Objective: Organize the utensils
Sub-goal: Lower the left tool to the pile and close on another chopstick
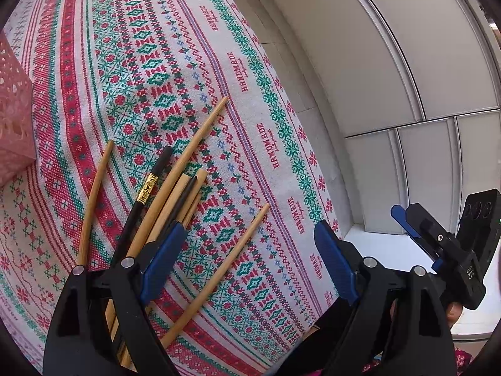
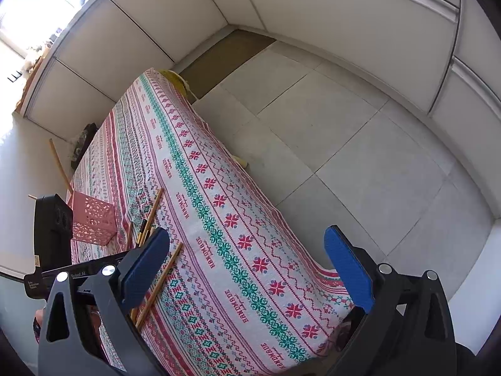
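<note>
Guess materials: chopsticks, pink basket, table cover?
Tan chopsticks: likely bamboo or wood, matte, pale grain. Black chopstick: lacquer or plastic, unclear; shiny gold band looks metallic. Pink basket: looks like moulded plastic, cut-out lattice. Table cover: woven fabric, cross-stitch style pattern.

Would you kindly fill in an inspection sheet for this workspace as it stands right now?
Surface: table under a patterned tablecloth, red and green bands.
Job's things: wooden chopsticks and black chopsticks loose in a crossed pile; one lone wooden chopstick beside it; pink perforated basket on the cloth.
Clutter: nothing seen.
Grippers: left gripper open above the cloth, nothing between its jaws; right gripper open, empty.
Cables: nothing seen.
Surroundings: tiled floor, white panelled walls, bright window.
</note>
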Demonstrator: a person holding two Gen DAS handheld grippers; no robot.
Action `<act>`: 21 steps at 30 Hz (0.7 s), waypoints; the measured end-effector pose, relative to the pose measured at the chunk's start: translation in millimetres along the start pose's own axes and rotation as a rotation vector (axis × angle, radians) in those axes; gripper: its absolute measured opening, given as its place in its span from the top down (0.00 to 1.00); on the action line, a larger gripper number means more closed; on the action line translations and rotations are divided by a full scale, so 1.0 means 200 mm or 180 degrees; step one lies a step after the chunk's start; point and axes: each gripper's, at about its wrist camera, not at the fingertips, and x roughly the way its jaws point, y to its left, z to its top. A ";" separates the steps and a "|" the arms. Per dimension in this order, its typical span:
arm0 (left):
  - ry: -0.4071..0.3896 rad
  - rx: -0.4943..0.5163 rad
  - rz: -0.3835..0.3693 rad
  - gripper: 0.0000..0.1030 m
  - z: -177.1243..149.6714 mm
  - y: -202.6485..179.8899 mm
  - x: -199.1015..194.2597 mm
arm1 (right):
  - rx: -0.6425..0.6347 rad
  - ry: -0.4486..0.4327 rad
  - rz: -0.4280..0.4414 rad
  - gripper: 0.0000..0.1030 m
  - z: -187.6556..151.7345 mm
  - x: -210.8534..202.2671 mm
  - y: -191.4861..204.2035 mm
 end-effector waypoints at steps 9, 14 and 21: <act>0.0136 0.0239 0.0471 0.25 -0.04 0.04 -0.02 | -0.0007 0.0019 -0.0014 0.07 0.00 0.01 0.00; 0.0196 0.0613 0.1170 0.41 -0.07 -0.06 0.02 | -0.0035 0.0059 -0.0055 0.07 0.00 0.02 0.01; 0.0068 0.0640 0.1224 0.49 -0.10 -0.09 -0.02 | -0.0088 0.0071 -0.0103 0.07 -0.01 0.05 0.05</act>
